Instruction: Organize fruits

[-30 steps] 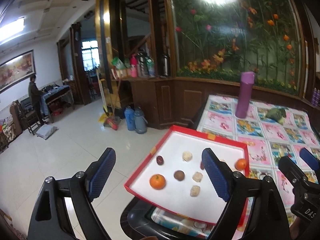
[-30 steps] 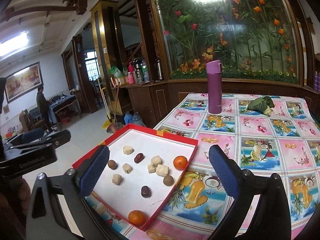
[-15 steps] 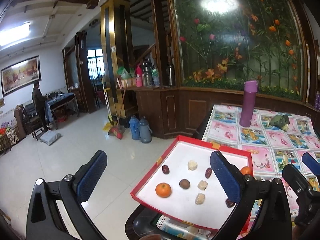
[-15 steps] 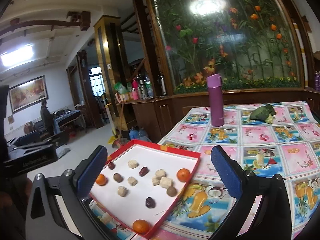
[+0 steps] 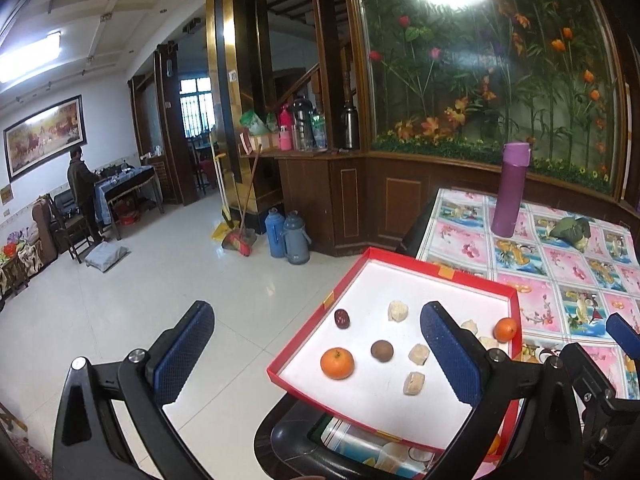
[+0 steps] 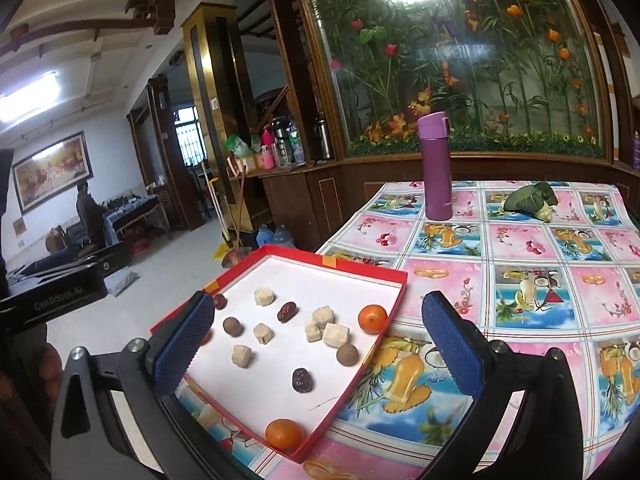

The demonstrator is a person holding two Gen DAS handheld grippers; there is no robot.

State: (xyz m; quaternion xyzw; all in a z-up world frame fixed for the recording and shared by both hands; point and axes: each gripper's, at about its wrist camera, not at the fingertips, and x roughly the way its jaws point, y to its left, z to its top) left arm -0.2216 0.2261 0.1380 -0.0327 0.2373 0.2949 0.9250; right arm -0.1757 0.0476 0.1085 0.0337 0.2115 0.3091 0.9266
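Jaws of our left gripper, just widened, and right gripper stand spread and empty low in frame, beyond them the red tray of oranges mid-frame, farther the purple flask.

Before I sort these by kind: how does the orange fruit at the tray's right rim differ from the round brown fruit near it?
In the right wrist view, the orange fruit is bright orange and larger; the round brown fruit is dull tan-brown and smaller. The orange one sits against the red tray rim; the brown one lies nearer the camera, apart from the rim. Both are round, loose on the white floor, and ungripped.
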